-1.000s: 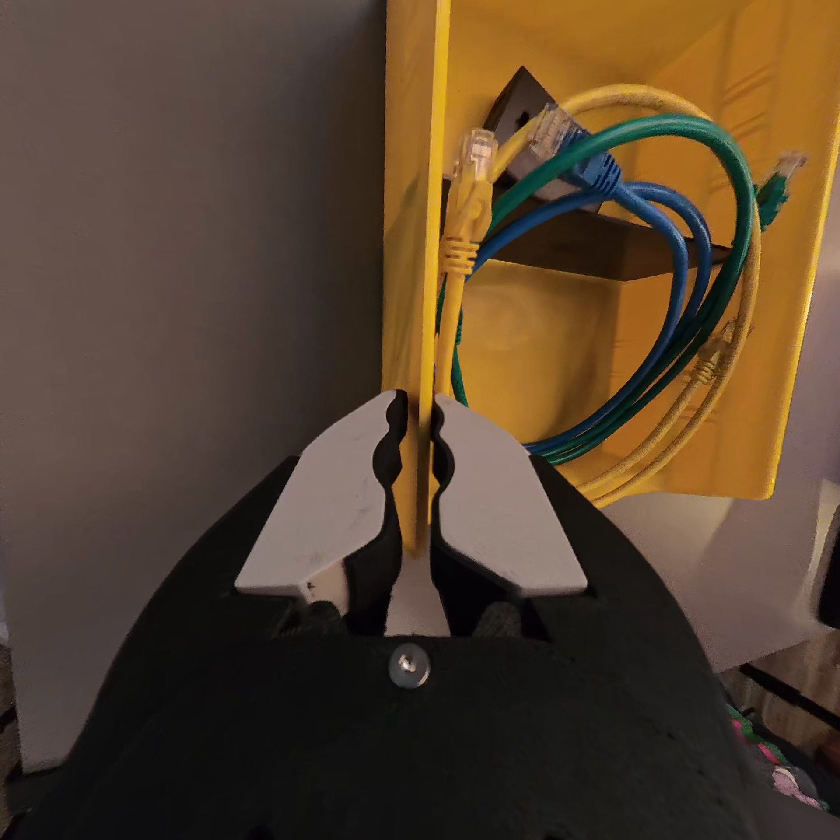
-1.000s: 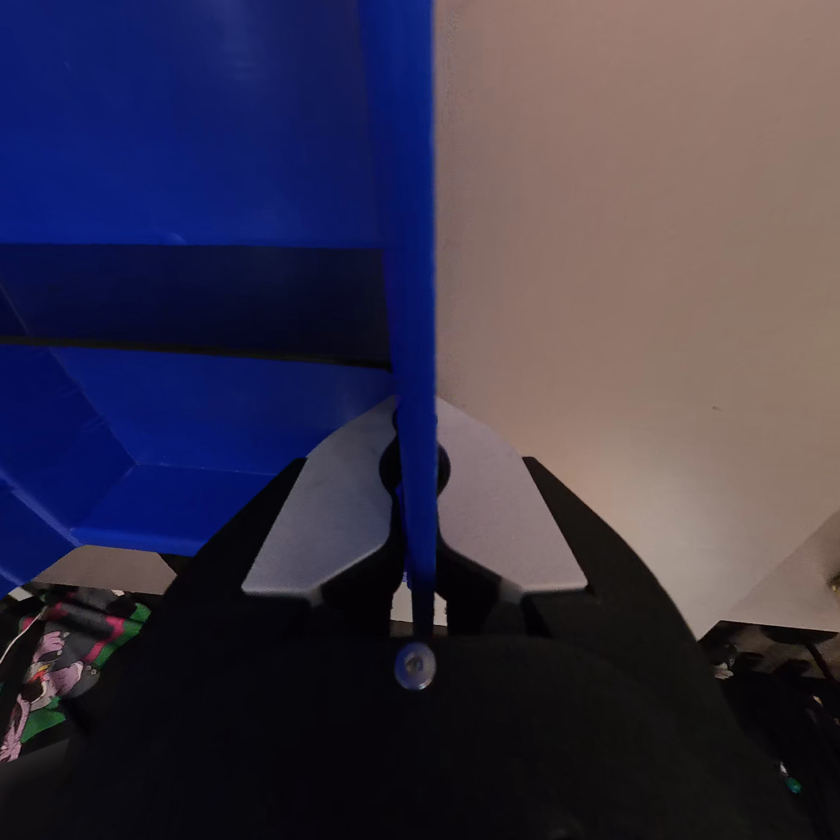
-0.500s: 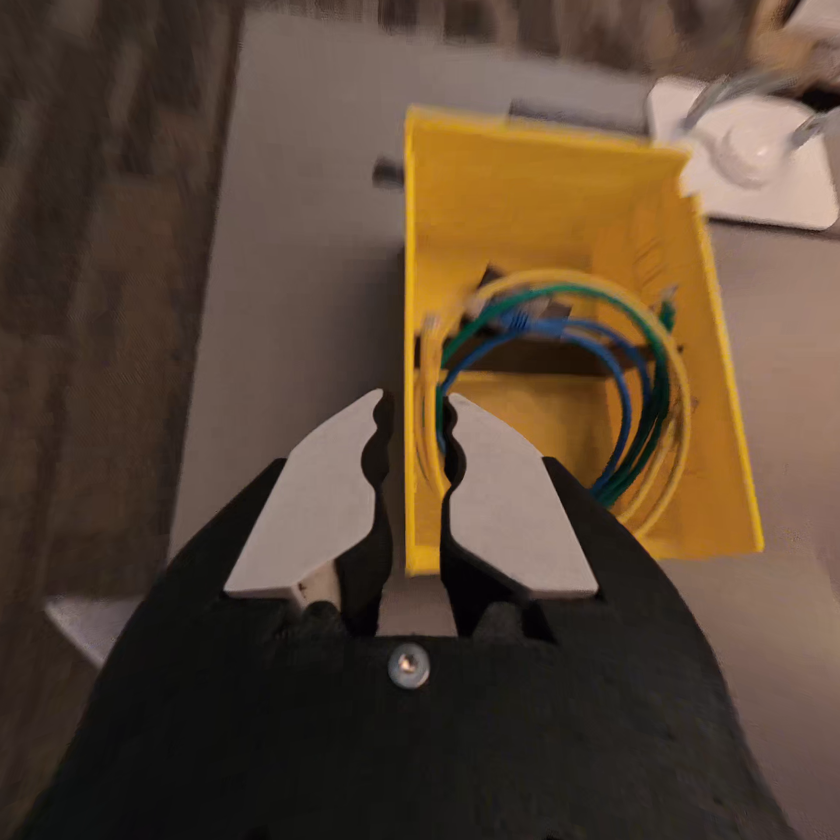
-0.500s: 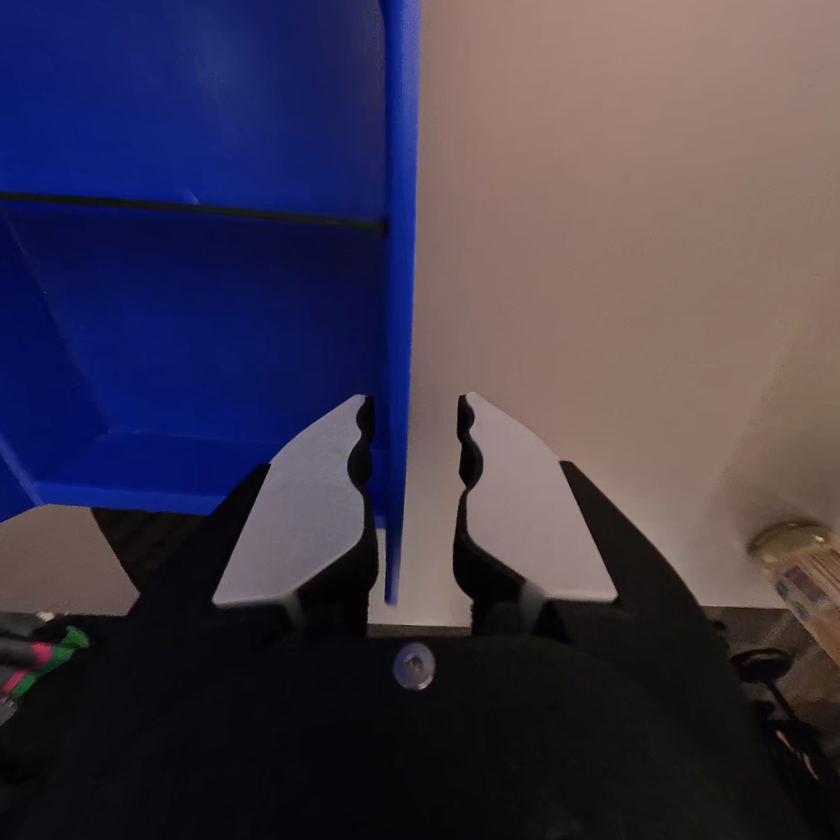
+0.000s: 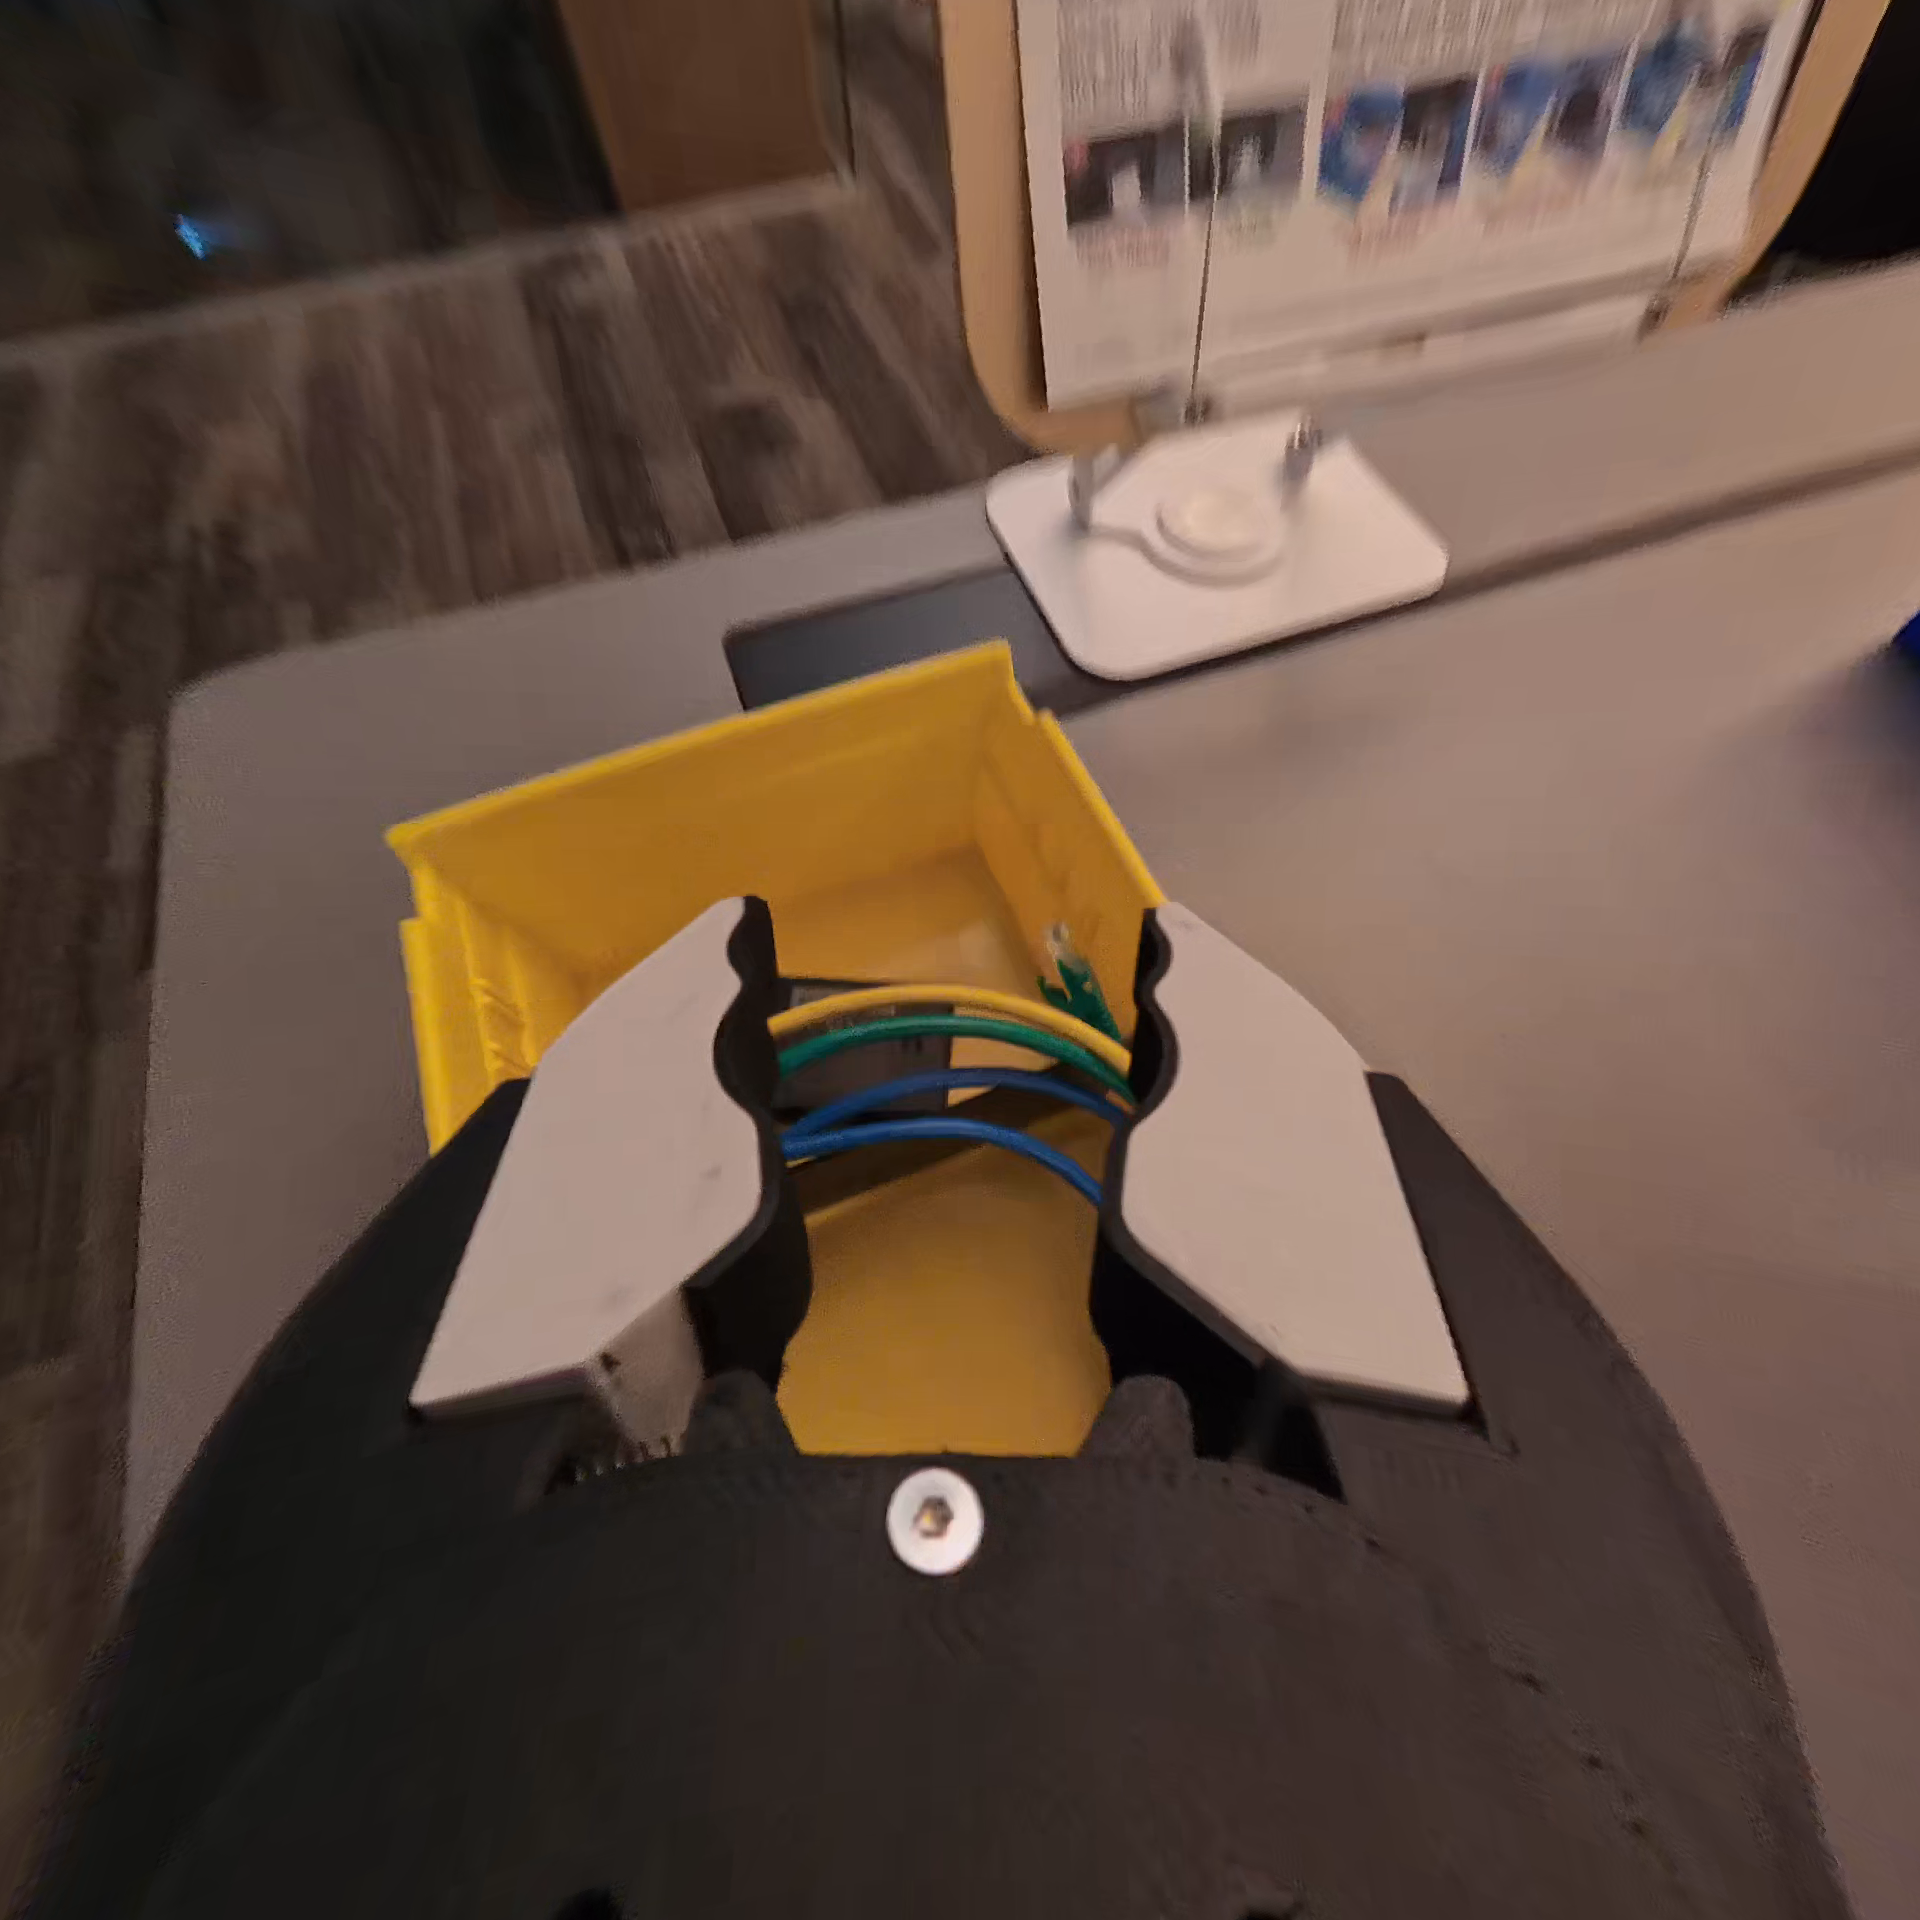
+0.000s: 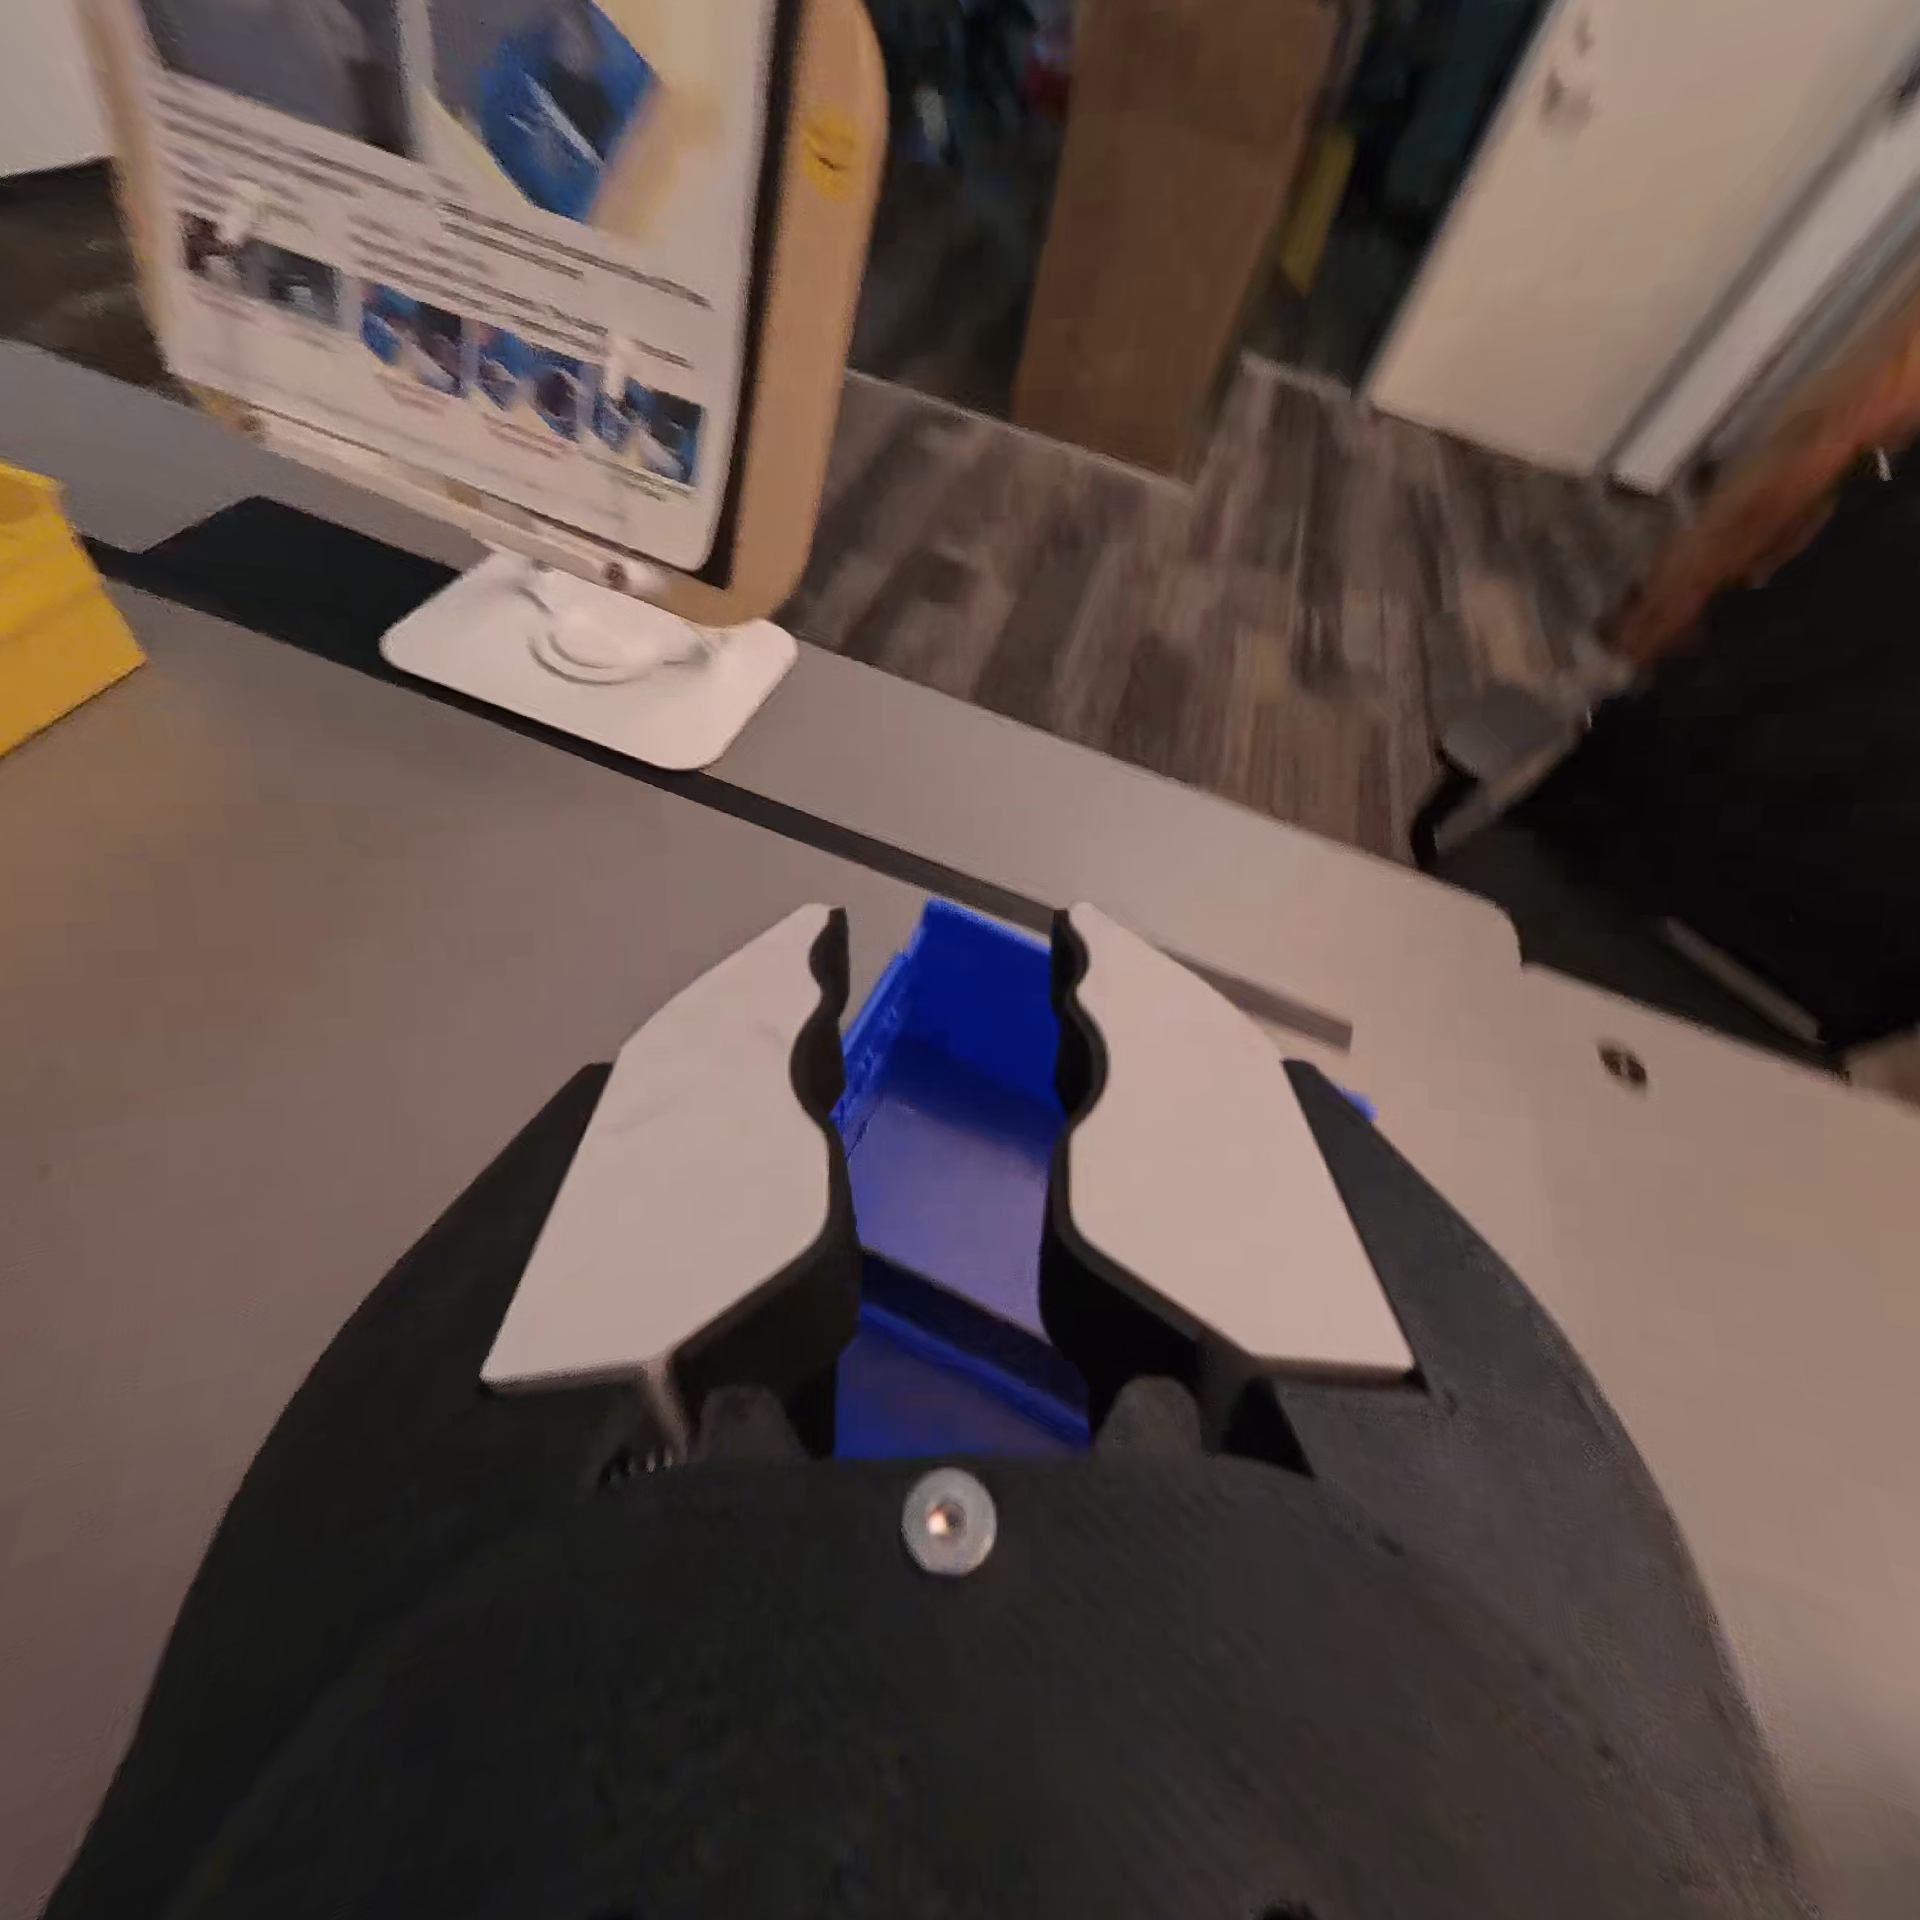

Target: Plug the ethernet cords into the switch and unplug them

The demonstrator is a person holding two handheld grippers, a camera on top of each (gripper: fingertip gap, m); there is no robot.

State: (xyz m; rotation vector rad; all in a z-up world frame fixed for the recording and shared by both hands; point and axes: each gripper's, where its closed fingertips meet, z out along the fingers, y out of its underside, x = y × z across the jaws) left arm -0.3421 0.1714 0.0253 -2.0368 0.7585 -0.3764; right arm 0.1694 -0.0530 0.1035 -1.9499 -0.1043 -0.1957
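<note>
Left gripper: my left gripper point(image 5: 943, 925) is spread wide, its grey fingers point(image 5: 623, 1153) well apart with nothing between the pads.
Left pose: I hold it tilted downward, pointing away from me.
Right gripper: my right gripper point(image 6: 948, 925) is parted too, a narrower gap, gripping nothing.
Right pose: it angles down and forward, fingers point(image 6: 1226, 1174) level with each other.

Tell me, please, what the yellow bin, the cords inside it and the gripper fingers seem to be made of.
Yellow bin: probably moulded plastic, with thin rigid walls and ribbed sides, fairly matte. Cords: likely flexible rubbery or plastic jackets, bending in smooth loops. Left gripper fingers: flat grey faces, possibly metal or plastic, on black, seemingly rubbery pads.
</note>
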